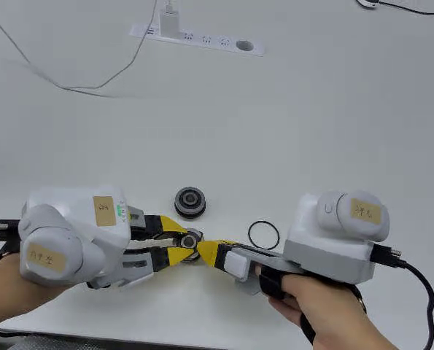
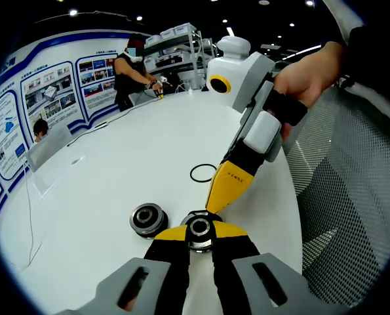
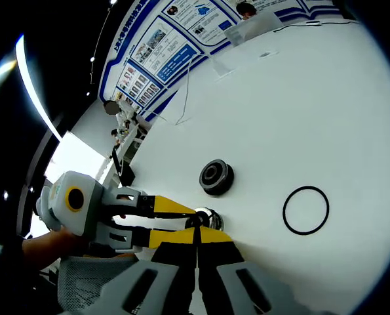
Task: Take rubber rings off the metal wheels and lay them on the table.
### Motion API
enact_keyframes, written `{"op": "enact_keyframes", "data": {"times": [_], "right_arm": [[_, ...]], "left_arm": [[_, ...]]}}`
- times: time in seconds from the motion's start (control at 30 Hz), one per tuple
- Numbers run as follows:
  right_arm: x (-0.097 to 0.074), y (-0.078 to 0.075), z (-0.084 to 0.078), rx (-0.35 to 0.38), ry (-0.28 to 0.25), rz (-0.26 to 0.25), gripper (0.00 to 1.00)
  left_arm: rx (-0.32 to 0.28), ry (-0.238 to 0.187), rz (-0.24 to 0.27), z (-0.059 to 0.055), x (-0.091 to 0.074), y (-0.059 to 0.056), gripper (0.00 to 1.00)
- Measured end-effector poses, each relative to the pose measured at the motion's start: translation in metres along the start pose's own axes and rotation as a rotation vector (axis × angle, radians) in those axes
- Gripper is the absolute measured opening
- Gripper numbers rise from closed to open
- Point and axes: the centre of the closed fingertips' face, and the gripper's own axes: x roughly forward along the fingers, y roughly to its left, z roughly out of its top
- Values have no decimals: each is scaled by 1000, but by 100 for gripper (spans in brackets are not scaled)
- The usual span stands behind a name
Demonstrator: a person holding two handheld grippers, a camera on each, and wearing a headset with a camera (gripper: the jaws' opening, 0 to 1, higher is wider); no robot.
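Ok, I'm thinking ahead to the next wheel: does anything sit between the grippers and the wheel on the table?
Nothing visible does. Bare table separates the free wheel from the left gripper and right gripper; the loose rubber ring lies off to one side.

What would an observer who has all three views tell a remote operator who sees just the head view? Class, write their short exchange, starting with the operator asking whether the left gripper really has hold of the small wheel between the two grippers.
Operator: From the head view I can't be sure. Does the left gripper really have the small wheel?
Observer: Yes. The left gripper view shows its two yellow tips closed on opposite sides of that wheel.
Operator: And the right gripper, open or shut?
Observer: In the right gripper view its jaws lie shut together, with the tips at the wheel's rim. I cannot tell whether they pinch anything.
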Motion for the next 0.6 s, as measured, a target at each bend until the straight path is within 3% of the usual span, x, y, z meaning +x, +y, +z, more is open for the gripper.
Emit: {"op": "enact_keyframes", "data": {"times": [0.3,0.6], "right_arm": [[1,4,1,-81,0,1,0],[2,8,2,-103,-1,19,0]], "left_arm": [[0,0,0,0,0,0,12],[1,-4,-4,0,0,0,12]]}}
